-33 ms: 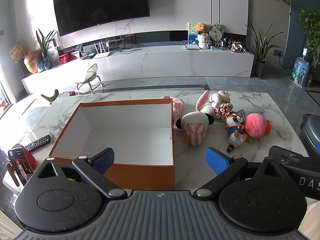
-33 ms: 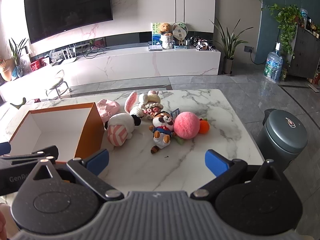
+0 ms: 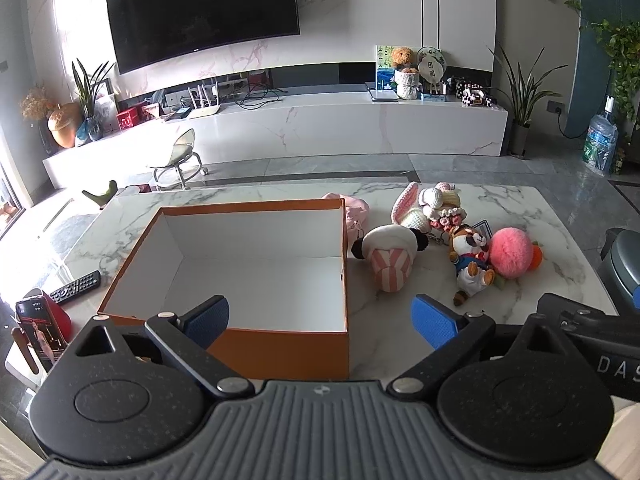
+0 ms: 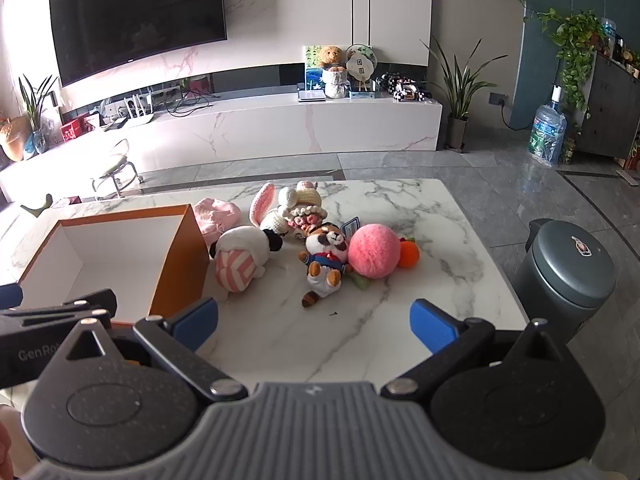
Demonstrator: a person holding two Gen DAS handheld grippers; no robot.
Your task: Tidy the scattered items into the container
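An open orange box [image 3: 288, 344] with a white, empty inside stands on the marble table [image 3: 400, 344]; it also shows in the right wrist view [image 4: 180, 276]. Right of it lie soft toys: a pink-striped plush [image 3: 390, 260], a crocheted bunny [image 3: 416, 208], a raccoon doll [image 3: 470, 260], a pink pompom [image 3: 510, 252], a small orange toy [image 4: 408, 254] and a pink cloth [image 4: 218, 216]. My left gripper [image 3: 320, 316] is open and empty at the box's near wall. My right gripper [image 4: 314, 320] is open and empty, short of the toys.
A remote [image 3: 76, 287] and a phone on a red stand [image 3: 40, 330] sit at the table's left edge. A grey bin [image 4: 568, 276] stands on the floor right of the table. A TV bench [image 3: 320, 128] runs along the far wall.
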